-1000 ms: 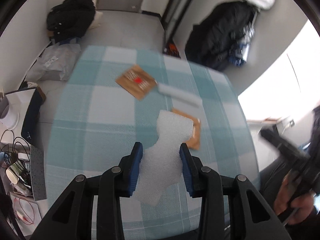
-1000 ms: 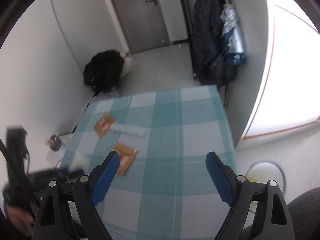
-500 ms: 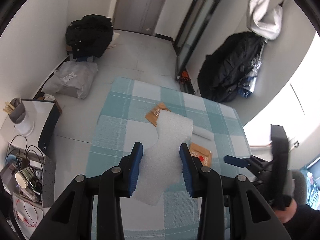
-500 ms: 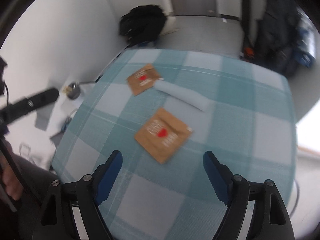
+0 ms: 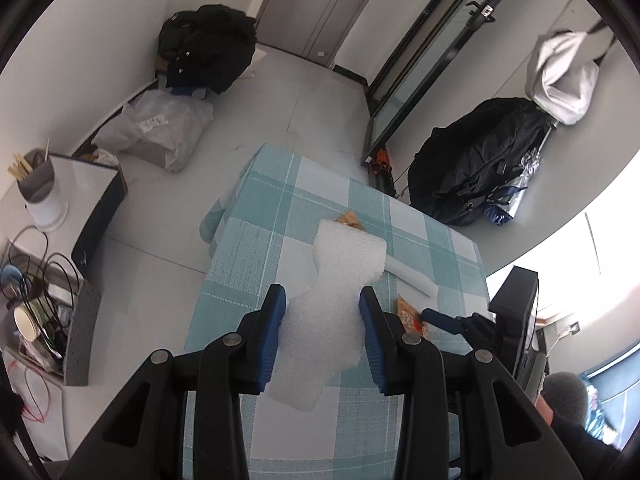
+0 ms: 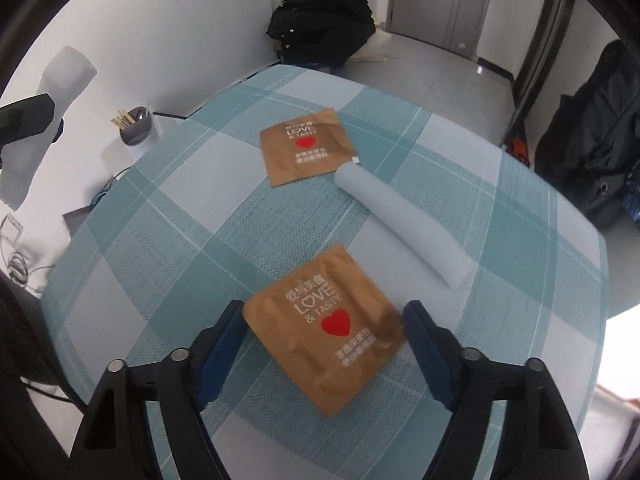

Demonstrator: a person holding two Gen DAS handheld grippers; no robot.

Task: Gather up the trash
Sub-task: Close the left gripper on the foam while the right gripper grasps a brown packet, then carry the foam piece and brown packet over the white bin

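Observation:
My left gripper (image 5: 322, 316) is shut on a white foam sheet (image 5: 336, 300) and holds it high above the checked table (image 5: 264, 248). My right gripper (image 6: 324, 332) is open, low over the table, with its fingers on either side of a brown "Love & Tasty" paper packet (image 6: 324, 332). A second brown packet (image 6: 306, 146) lies farther back, beside a white foam roll (image 6: 400, 224). The right gripper (image 5: 440, 318) also shows in the left wrist view, at the near packet (image 5: 410, 316).
A grey cup with sticks (image 6: 136, 126) stands on a side unit left of the table. A black bag (image 5: 208, 52) and a plastic bag (image 5: 156, 128) lie on the floor. Dark coats (image 5: 476, 168) hang at the right wall.
My left gripper has risen higher with the foam sheet. My right gripper has dropped to the table and now straddles the near brown packet.

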